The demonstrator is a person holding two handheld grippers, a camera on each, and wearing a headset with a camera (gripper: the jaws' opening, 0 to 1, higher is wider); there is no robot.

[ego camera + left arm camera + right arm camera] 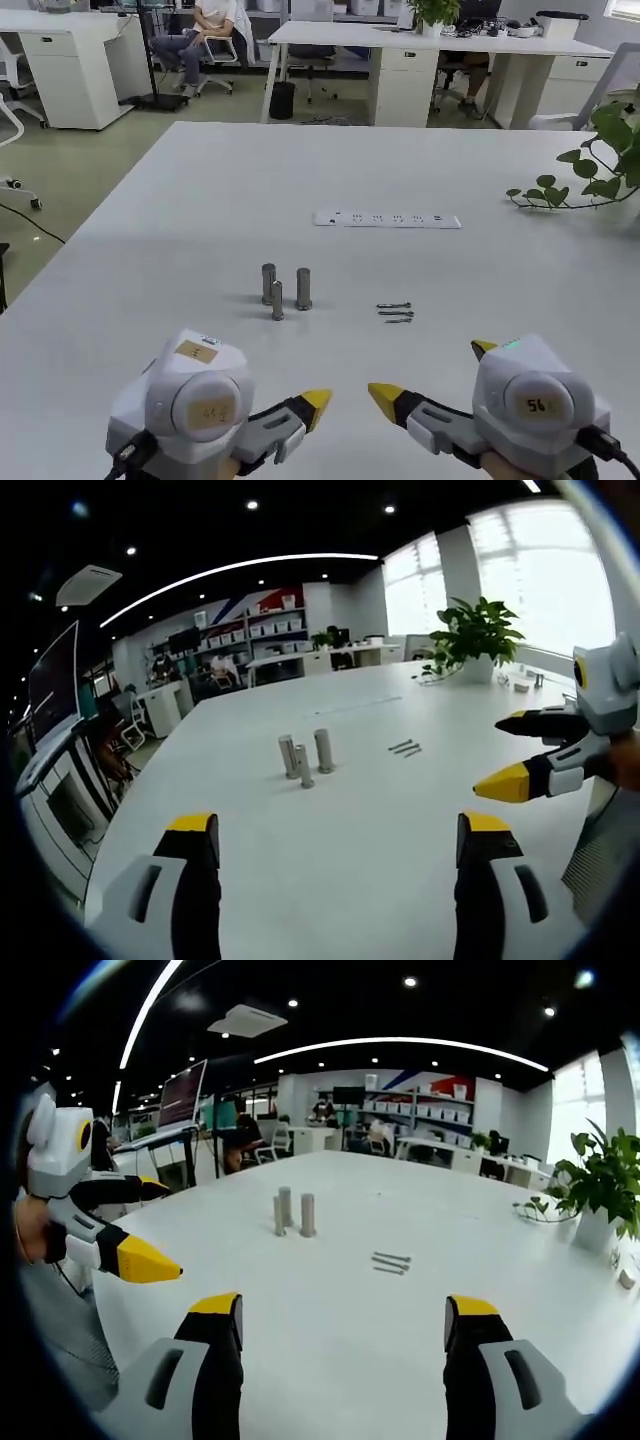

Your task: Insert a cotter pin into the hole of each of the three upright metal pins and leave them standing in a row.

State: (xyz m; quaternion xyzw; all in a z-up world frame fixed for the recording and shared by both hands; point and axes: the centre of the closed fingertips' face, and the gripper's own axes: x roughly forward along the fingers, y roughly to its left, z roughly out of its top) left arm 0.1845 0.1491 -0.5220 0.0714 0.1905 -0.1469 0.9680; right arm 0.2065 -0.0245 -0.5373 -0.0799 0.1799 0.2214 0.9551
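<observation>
Bright, even office light; ceiling strip (400,1039) and window (520,565) as sources. Faint short shadows on worktop (450,280). Gripper views fisheye-bent at edges; head view sharp.

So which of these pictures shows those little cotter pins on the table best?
The head view: it looks down on the cotter pins, so all three read as separate. The right gripper view shows them flatter, foreshortened; the left gripper view shows them smaller and bunched.
</observation>
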